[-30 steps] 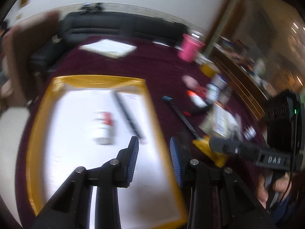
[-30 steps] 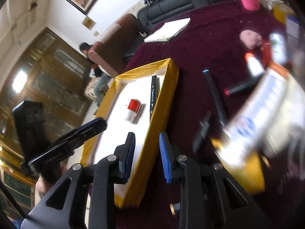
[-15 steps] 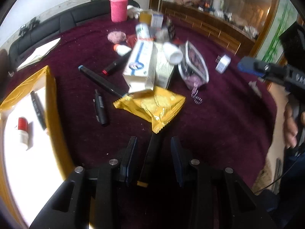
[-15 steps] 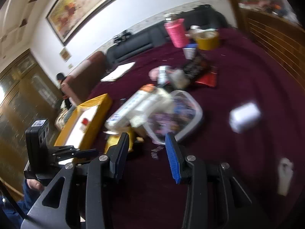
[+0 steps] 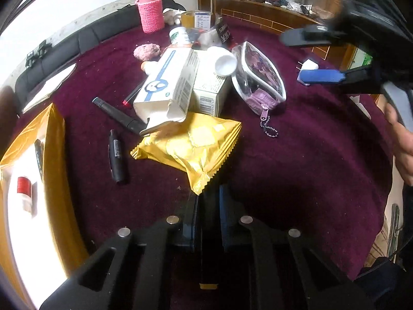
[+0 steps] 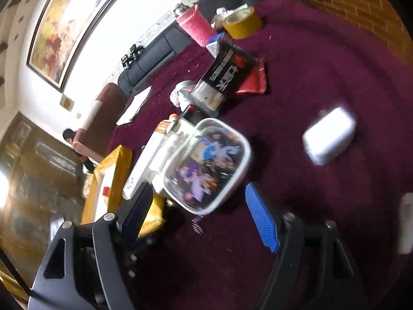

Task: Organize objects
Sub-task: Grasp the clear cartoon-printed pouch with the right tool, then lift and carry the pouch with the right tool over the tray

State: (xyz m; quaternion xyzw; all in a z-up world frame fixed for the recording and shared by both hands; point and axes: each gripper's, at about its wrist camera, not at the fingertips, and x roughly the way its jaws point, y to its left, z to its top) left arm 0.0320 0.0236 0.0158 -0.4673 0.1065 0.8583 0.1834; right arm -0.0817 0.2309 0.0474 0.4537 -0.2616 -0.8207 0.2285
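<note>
The left gripper (image 5: 207,214), at the bottom centre of the left wrist view, has its fingers clamped on a black marker (image 5: 209,245) with a yellow end, lying on the maroon surface (image 5: 309,168) just under the corner of a yellow snack packet (image 5: 196,149).

The right gripper (image 6: 198,206) has its fingers apart and opening, with nothing pressed between them; the clear zip pouch (image 6: 206,165) sits just beyond them, mid-frame.

The sorting looks barely begun. In the yellow-edged tray (image 5: 55,155) at the left edge only 2 things lie: a small red-capped bottle (image 5: 24,192) and a black pen (image 5: 38,155).

Most remains out: another black marker (image 5: 116,159) beside the tray, a long marker (image 5: 118,116) partly under the blue-and-white carton (image 5: 167,87), a second carton (image 5: 211,90), a white cup (image 5: 225,60) and the white charger (image 6: 329,135) at the right. At the far side stand a pink knitted holder (image 5: 151,13), a tape roll (image 6: 241,23) and a black packet (image 6: 229,69).

The clamped marker probably goes to the tray next.
</note>
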